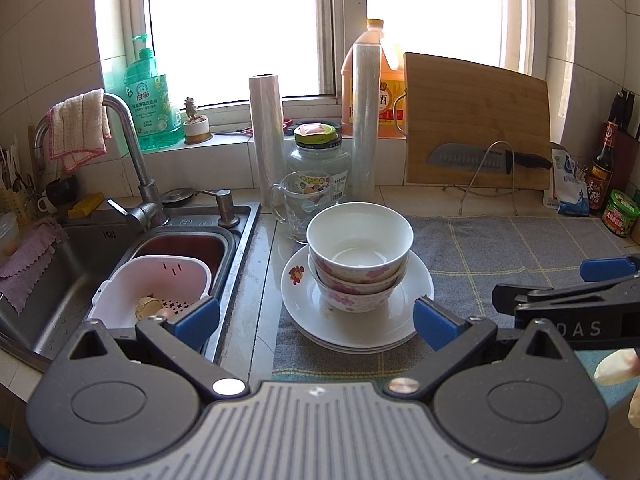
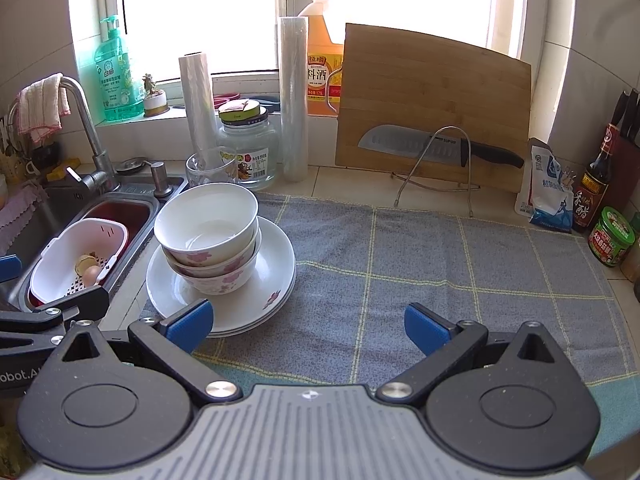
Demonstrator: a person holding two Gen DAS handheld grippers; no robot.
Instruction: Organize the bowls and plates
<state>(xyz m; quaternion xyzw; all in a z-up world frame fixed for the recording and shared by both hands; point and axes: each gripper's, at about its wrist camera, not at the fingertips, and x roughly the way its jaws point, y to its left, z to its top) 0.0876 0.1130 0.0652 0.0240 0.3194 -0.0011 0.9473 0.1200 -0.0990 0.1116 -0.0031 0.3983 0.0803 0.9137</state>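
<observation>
Currently you are holding the left gripper (image 1: 316,320) and right gripper (image 2: 306,322) with fingers apart, gripping nothing. Three nested white floral bowls (image 1: 360,256) are sitting on stacked white plates (image 1: 356,328) on the grey checked cloth (image 2: 420,264), beside the steel sink (image 1: 120,248).

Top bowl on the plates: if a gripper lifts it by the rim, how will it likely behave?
The top bowl looks like glazed ceramic, so probably stiff, fragile and slippery against the pads. It sits nested in another bowl, so it should lift free, though it might drag that one. The stack rests on plates; a sideways push could slide it.
</observation>
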